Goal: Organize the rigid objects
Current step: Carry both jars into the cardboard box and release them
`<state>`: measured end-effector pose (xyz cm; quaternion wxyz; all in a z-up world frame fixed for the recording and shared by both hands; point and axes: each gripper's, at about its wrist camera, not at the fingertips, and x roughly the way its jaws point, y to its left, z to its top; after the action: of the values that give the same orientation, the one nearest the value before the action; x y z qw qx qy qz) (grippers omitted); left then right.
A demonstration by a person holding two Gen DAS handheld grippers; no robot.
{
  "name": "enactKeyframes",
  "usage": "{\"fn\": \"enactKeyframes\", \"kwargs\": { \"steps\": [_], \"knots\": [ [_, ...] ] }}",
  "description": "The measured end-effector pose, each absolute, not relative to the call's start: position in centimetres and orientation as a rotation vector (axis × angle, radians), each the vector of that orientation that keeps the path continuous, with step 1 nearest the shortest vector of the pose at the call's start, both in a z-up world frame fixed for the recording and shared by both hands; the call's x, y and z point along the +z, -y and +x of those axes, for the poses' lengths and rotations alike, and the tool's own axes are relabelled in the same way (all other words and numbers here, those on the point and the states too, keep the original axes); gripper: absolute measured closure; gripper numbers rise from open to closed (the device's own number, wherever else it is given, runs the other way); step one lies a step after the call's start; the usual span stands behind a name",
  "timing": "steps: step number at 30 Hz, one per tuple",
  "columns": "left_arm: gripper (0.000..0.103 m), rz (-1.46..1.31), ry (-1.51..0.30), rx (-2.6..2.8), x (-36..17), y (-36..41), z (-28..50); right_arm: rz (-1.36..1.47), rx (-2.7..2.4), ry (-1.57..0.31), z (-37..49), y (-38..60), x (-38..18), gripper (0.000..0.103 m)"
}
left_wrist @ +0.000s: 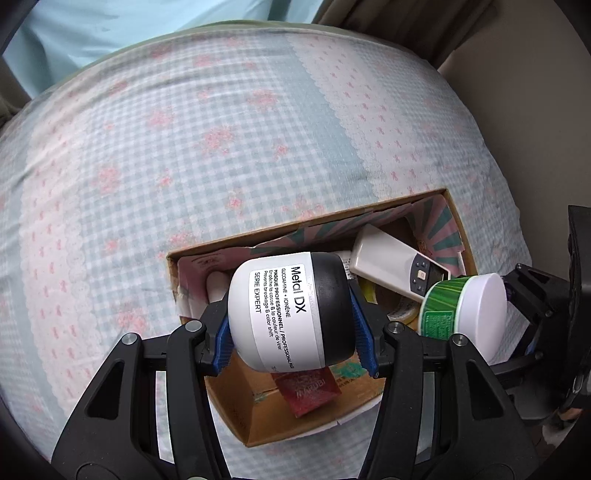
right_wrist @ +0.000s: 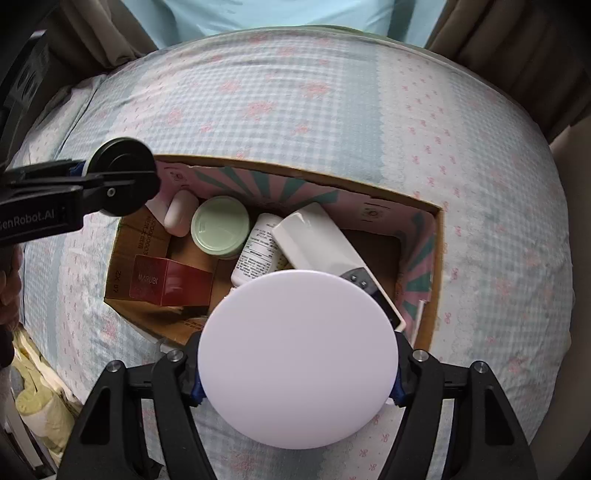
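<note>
The left gripper (left_wrist: 295, 328) squeezes a white jar (left_wrist: 273, 314) with a black lid; the right gripper (right_wrist: 297, 369) squeezes a green tub (left_wrist: 461, 314).

Looks like a home bedroom from my feed. Ahead of both tools I see a bed (left_wrist: 221, 147) under a soft gingham cover with pink floral print and lace-edged strips. Past its far edge, pale blue fabric (right_wrist: 277, 14) and beige curtains (right_wrist: 517, 44) hang to either side. Just in front of the fingers, a cardboard box (right_wrist: 437, 266) sits on the cover, full of household toiletries: a green-lidded jar (right_wrist: 220, 226), a white bottle (right_wrist: 258, 251), a red carton (right_wrist: 170, 282), a white remote (right_wrist: 325, 243). Domestic clutter, bedding, drapes: a lived-in room, no bench or lab gear.
</note>
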<state>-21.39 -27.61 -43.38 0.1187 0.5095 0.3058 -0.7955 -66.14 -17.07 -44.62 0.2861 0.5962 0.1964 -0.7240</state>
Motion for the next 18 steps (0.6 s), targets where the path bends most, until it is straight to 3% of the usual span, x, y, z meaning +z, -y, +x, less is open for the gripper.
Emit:
{"fn": "enactKeyframes", "kwargs": {
  "steps": [16, 17, 18],
  "knots": [
    [0.052, 1.588, -0.850, -2.305, -48.1, 26.8, -24.5, 1.375, -1.794, -0.613, -63.3, 20.5, -50.8, 0.036],
    [0.050, 1.587, -0.846, -2.305, -48.0, 26.8, -24.5, 1.363, -1.787, -0.602, -63.1, 20.3, -50.8, 0.034],
    [0.033, 1.578, -0.848, -2.315, -47.6, 26.8, -24.3, 1.359, -1.769, -0.581, -63.0, 20.0, -50.7, 0.016]
  ]
}}
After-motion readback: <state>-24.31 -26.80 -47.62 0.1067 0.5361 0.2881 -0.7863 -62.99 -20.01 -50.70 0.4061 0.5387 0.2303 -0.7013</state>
